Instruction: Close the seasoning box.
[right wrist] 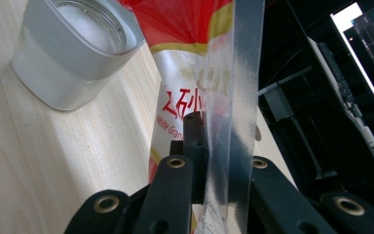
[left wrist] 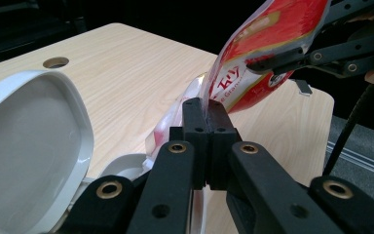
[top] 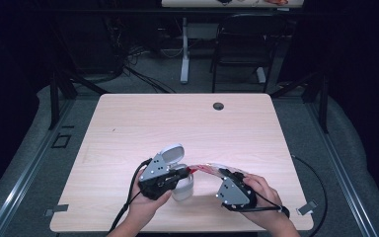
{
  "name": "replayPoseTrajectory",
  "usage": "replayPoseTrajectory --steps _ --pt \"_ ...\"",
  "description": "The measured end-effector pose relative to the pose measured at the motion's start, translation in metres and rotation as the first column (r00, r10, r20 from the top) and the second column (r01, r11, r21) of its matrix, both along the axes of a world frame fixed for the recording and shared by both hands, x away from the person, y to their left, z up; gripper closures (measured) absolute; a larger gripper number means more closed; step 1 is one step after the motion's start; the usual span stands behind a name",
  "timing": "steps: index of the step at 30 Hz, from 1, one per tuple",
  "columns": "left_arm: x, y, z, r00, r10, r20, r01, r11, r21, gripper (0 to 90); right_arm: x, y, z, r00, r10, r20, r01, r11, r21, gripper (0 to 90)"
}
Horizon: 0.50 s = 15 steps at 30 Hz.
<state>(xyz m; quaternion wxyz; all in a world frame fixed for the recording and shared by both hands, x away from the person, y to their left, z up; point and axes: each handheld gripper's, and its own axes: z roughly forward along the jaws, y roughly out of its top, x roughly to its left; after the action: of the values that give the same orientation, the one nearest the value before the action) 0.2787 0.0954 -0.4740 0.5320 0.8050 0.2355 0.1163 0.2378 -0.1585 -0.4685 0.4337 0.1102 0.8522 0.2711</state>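
Jar: a small frosted, round-cornered container (right wrist: 73, 53) stands on the table just left of the bag's lower end in the right gripper view; its mouth is uncovered and white granules fill it near the rim.
Lid: a white, rounded-triangular plastic lid (left wrist: 27, 146) with a raised rim tilts up beside the left gripper, its hollow grey inside facing the camera; in the high view it (top: 172, 154) stands just above the jar (top: 182, 187).
Bag: 1 glossy plastic pouch (top: 208, 168), red with a yellow band, white panels with red lettering and a clear sealed edge, stretches in an arc between the 2 grippers, above the near middle of the table.
Table: pale wood-grain top (top: 177, 123), smooth, with rounded corners and 1 round cable hole (top: 218, 106) near the far edge.
Left gripper: the left gripper (left wrist: 207, 109) has its black jaws pressed together on a thin clear edge of the bag (left wrist: 253, 63), right above the jar.
Right gripper: the right gripper (right wrist: 214, 122) pinches the bag's (right wrist: 190, 58) clear strip between narrow jaws, the strip running upright through them.
Hands: 1 hand (top: 145, 205) carries the left gripper, the other (top: 266, 197) the right.
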Motion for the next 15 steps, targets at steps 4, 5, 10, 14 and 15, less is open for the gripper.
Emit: replayPoseTrajectory --steps 4,5,10,14,15 --pt "-0.0006 0.0003 -0.0002 1.0 -0.001 0.002 0.001 1.0 -0.002 90.0 0.0001 -0.0005 -0.0015 0.9999 -0.01 -0.013 0.01 0.9998 0.017 86.0" --pt "-0.0008 0.0002 -0.0003 1.0 0.0 0.002 0.0 1.0 -0.003 90.0 0.0002 -0.0005 -0.0018 0.9998 -0.012 -0.015 0.012 0.9997 0.021 85.8" --pt "-0.0002 -0.0002 -0.0007 1.0 -0.002 -0.001 0.002 1.0 -0.002 90.0 0.0014 -0.0005 -0.0047 0.9991 -0.016 -0.038 0.017 0.9993 0.033 84.4" --pt "-0.0005 -0.0002 -0.0005 1.0 -0.006 -0.002 0.006 1.0 0.0 90.0 0.0023 -0.0016 -0.0062 0.9974 -0.019 -0.069 0.023 0.9978 0.063 83.6" --pt "-0.0005 -0.0002 -0.0004 1.0 -0.006 -0.002 0.006 1.0 -0.002 90.0 0.0026 -0.0017 -0.0067 0.9971 -0.017 -0.074 0.023 0.9972 0.072 83.4"
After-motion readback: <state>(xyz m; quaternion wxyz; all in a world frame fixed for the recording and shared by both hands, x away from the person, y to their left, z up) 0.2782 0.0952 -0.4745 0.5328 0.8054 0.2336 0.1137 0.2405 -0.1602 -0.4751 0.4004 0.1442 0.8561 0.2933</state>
